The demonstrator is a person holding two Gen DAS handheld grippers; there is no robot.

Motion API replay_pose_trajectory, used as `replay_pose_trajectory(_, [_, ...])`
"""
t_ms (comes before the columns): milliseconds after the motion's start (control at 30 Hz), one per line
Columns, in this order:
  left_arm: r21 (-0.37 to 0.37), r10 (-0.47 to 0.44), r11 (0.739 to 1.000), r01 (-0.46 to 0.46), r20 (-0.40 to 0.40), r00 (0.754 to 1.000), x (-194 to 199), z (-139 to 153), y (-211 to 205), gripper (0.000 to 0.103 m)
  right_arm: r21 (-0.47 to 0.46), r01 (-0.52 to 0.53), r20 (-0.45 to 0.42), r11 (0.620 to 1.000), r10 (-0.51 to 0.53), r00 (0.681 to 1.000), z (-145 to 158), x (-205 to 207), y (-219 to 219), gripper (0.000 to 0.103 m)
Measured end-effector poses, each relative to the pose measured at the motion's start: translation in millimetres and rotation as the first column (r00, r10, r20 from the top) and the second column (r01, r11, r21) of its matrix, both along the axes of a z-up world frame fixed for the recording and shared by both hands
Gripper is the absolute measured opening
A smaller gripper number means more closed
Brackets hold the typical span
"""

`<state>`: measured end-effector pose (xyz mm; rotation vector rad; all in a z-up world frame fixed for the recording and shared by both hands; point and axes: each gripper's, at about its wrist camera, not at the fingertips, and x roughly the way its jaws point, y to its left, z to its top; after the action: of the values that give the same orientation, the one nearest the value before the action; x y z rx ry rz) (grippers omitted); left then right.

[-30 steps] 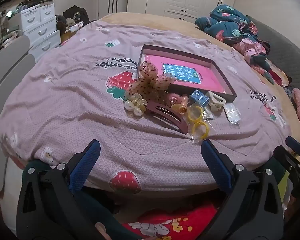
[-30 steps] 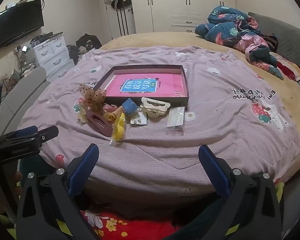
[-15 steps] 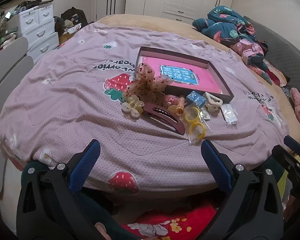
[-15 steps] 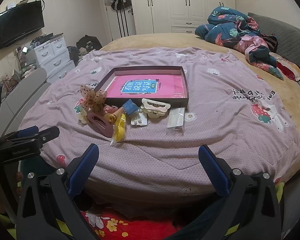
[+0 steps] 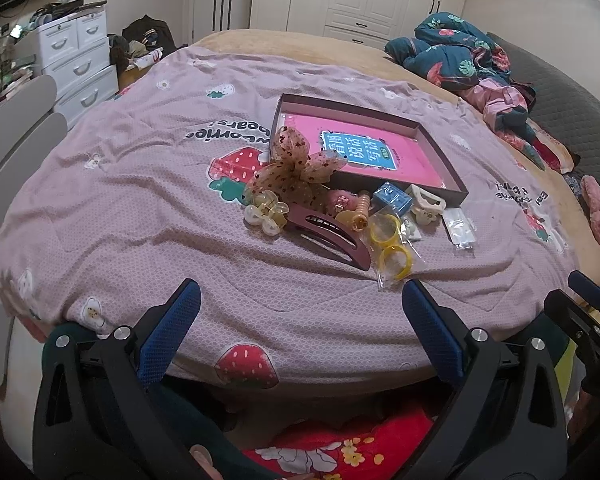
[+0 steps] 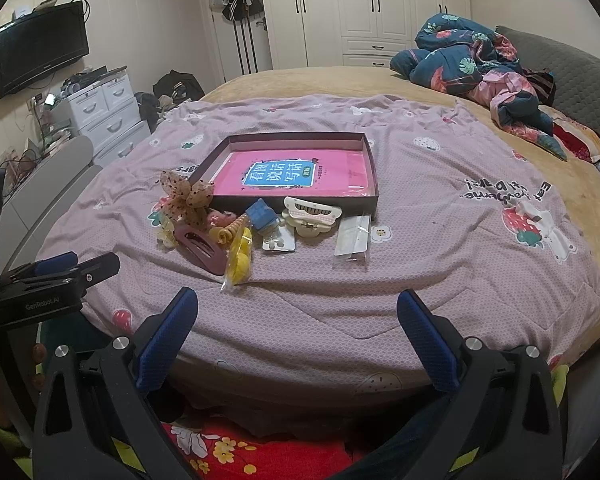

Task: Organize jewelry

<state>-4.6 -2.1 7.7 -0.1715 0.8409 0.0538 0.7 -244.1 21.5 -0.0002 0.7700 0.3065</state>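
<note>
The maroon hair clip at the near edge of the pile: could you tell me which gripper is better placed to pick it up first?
Probably the left. The maroon hair clip lies almost straight ahead of the open left gripper, whereas from the open right gripper it sits off to the left, behind the bagged yellow rings.

Quilted cloth bedspread (image 6: 420, 264), glossy plastic barrette (image 5: 328, 236)

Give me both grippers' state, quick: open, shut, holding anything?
Left gripper: open, holding nothing, short of the hair clips.
Right gripper: open, holding nothing, above the near edge of the bed.
</note>
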Motion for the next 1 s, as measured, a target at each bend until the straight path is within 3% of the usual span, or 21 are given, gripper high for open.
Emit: replay_pose_trajectory(1000, [-0.008, 0.002, 1.000, -0.002, 0.007, 1.000, 0.8, 3.0, 1.3, 0.094, -0.006, -0.008, 0.004, 1.000, 0.008, 1.000, 0.6, 1.0, 3.3, 0.099])
